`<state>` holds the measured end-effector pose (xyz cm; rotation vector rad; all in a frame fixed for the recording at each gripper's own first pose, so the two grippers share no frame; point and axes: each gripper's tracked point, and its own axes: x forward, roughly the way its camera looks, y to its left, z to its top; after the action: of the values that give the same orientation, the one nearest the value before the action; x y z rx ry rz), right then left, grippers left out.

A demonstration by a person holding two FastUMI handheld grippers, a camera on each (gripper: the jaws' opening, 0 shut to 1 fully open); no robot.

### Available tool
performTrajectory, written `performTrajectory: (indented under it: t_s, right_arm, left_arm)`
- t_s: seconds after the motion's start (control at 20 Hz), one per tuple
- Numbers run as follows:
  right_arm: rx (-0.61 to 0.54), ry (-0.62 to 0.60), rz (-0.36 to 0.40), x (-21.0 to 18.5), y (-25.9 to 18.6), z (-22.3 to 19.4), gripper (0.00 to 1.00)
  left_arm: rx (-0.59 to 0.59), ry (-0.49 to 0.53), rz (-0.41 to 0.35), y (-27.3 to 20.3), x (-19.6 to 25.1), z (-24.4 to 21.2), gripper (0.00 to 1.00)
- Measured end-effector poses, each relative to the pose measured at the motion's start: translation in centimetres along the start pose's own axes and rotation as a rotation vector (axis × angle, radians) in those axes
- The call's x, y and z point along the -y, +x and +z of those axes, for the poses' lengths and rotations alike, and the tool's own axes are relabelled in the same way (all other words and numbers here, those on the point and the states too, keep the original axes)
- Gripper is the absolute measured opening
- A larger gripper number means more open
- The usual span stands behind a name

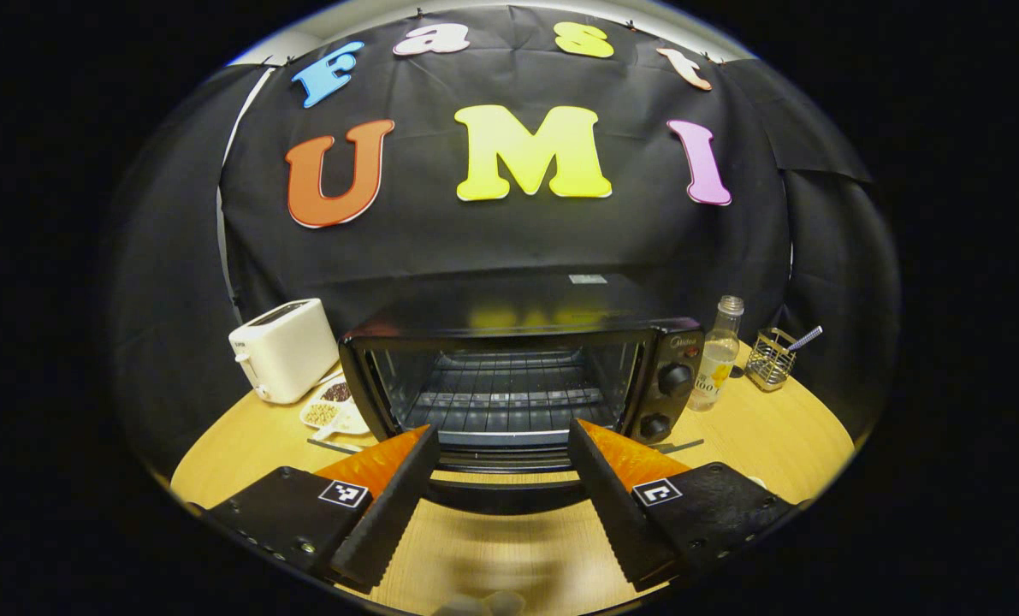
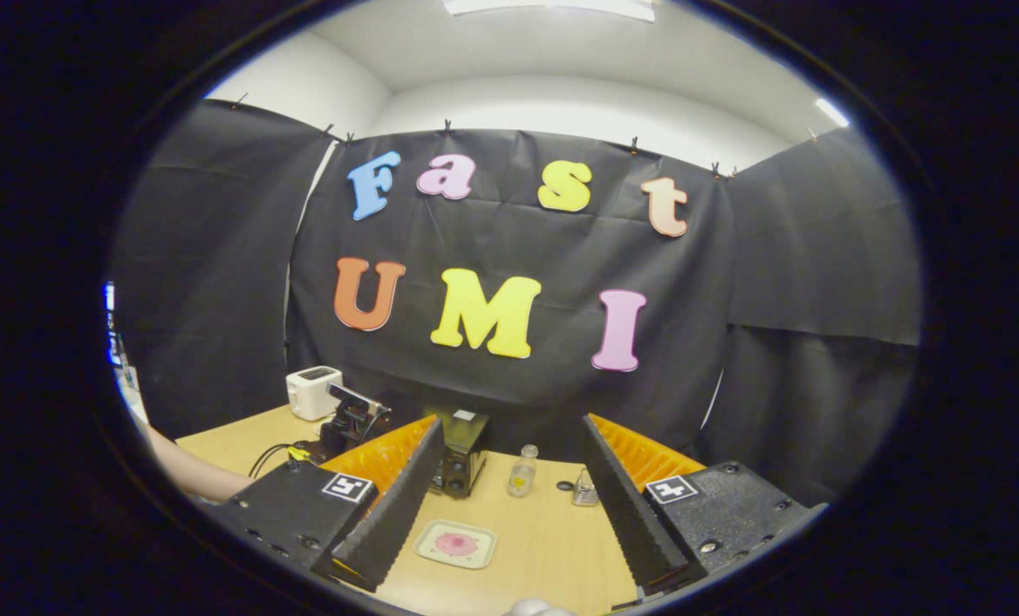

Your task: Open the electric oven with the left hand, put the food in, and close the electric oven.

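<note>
Left gripper view: both hand-held grippers (image 1: 502, 441) (image 2: 509, 436) gape apart over the wooden table (image 1: 783, 436), oven (image 1: 518, 376) door down.

Oven (image 1: 509, 385) mouth stood open, door (image 1: 509, 492) lowered across approach. Toaster (image 1: 285, 349) and snack dish (image 1: 329, 411) flanked left; bottle (image 1: 719, 355), wire holder (image 1: 770, 359) right.

On the bench (image 1: 757, 445), oven (image 1: 518, 376) sits centre w/ toaster (image 1: 282, 349) left, snack dish (image 1: 331, 411) before toaster, bottle (image 1: 719, 355) then wire holder (image 1: 770, 358) right, plate (image 2: 456, 544) w/ food (image 2: 456, 542) nearer.
</note>
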<state>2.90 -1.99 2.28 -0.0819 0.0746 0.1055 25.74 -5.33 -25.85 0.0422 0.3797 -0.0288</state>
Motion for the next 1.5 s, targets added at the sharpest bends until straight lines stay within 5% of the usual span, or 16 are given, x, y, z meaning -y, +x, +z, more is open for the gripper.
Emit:
performTrajectory:
  t_s: [0.5,1.2,1.5]
  right_arm:
    - [-0.017,-0.019,-0.055,2.1,-0.5,-0.6,1.0]
    - [-0.064,-0.003,-0.036,-0.2,0.8,-2.2,1.0]
    - [-0.08,0.016,-0.041,-0.7,1.1,-2.6,1.0]
  left_arm:
    - [0.018,0.051,0.013,0.3,0.0,-0.1,0.97]
    - [-0.129,0.044,-0.025,-2.7,0.9,-11.6,0.97]
    - [-0.115,0.021,-0.021,-2.9,0.5,-11.8,0.97]
